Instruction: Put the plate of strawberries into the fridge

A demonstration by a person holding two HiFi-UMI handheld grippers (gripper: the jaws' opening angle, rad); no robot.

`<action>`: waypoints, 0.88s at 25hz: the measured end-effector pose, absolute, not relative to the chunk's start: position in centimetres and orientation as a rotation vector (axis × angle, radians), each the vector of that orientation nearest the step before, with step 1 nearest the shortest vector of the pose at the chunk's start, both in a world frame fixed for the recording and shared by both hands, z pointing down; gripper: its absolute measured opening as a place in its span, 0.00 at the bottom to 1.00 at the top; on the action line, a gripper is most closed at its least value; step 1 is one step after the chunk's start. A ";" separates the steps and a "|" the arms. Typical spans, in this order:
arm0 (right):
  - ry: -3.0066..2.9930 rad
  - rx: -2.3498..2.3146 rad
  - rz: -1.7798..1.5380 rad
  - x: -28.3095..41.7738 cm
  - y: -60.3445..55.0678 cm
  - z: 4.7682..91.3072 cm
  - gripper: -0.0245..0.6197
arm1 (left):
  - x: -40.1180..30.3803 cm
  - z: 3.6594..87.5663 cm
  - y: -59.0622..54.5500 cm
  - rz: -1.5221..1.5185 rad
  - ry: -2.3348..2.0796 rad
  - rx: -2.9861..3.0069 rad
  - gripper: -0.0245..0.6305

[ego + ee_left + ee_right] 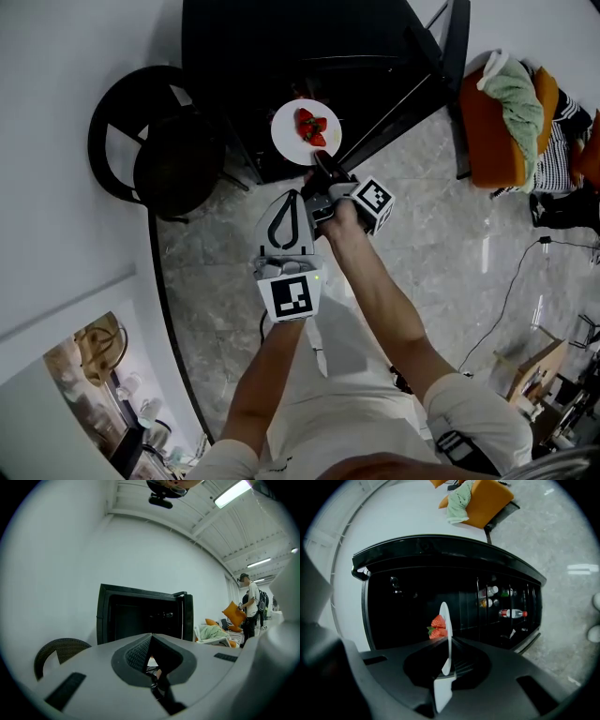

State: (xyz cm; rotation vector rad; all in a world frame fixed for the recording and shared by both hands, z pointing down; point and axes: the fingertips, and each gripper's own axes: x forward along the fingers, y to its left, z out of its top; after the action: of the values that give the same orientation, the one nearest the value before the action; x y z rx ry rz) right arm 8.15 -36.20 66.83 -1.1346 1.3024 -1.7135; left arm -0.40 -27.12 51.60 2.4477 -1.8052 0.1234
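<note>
A white plate [289, 133] with red strawberries [312, 127] hangs in front of the open black fridge [281, 47]. My right gripper [322, 162] is shut on the plate's near rim. In the right gripper view the plate [446, 620] stands edge-on between the jaws of that gripper [447, 667], with the strawberries [438, 627] on its left face and the dark fridge interior [412, 602] behind. My left gripper [298, 196] is just left of and below the right one, shut and holding nothing. The left gripper view shows this gripper [153, 667] facing the fridge [140, 616].
Bottles [512, 613] stand in the fridge door's shelves at the right. A black round chair [150, 141] is left of the fridge. An orange chair with a green cloth [502, 112] is at the right. A person [251, 606] stands far off.
</note>
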 end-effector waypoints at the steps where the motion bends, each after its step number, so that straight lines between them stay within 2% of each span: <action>1: 1.301 -1.138 -1.715 8.1 -36.4 67.1 0.07 | -0.3 51.7 -27.2 0.123 -1.805 2.451 0.04; 22: 1.307 -1.215 -1.723 7.6 -40.4 72.1 0.07 | 0.0 53.0 -28.7 0.136 -1.802 2.447 0.04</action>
State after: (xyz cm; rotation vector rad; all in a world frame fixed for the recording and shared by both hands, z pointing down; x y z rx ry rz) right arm 7.64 -40.35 72.13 -1.2150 1.3065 -1.7227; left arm -0.01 -28.66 53.00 2.4465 -1.8023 0.1362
